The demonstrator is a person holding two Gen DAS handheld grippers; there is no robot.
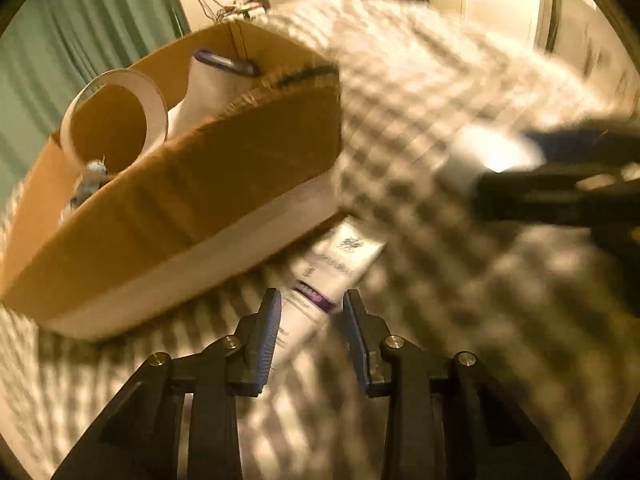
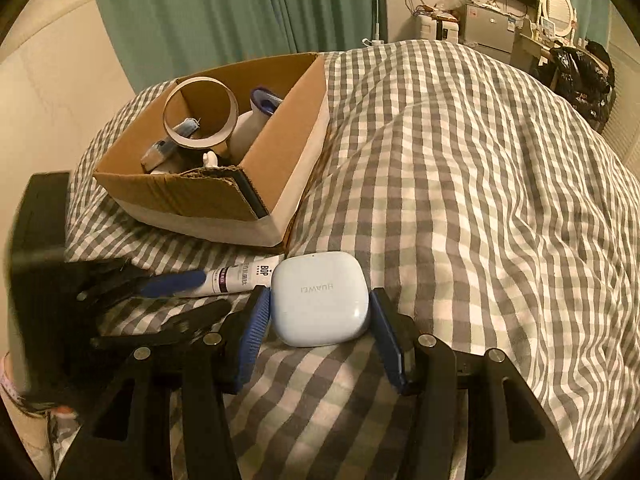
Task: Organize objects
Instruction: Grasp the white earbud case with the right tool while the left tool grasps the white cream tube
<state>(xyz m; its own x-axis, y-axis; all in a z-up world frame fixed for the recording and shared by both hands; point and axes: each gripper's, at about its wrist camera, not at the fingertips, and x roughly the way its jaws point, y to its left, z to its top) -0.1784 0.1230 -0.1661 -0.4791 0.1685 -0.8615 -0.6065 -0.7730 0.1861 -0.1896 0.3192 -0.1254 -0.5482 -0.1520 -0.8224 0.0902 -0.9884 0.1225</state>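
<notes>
A cardboard box (image 2: 224,196) sits on the checked bedspread and holds a tape roll (image 2: 200,111), a white bottle (image 2: 250,128) and small items. In front of it lie a white tube (image 2: 240,276) with a purple band and a pale blue Huawei earbud case (image 2: 320,300). My right gripper (image 2: 318,330) is open, its fingers on either side of the case. My left gripper (image 1: 310,316) is open around the tube (image 1: 320,280); that view is blurred. The left gripper also shows in the right wrist view (image 2: 176,296), and the right gripper with the case appears in the left wrist view (image 1: 500,160).
The grey and white checked bedspread (image 2: 460,200) spreads to the right and back. Green curtains (image 2: 224,12) hang behind the box. A desk with clutter and a monitor (image 2: 496,8) stands at the far right. A dark object (image 2: 40,216) is at the left edge.
</notes>
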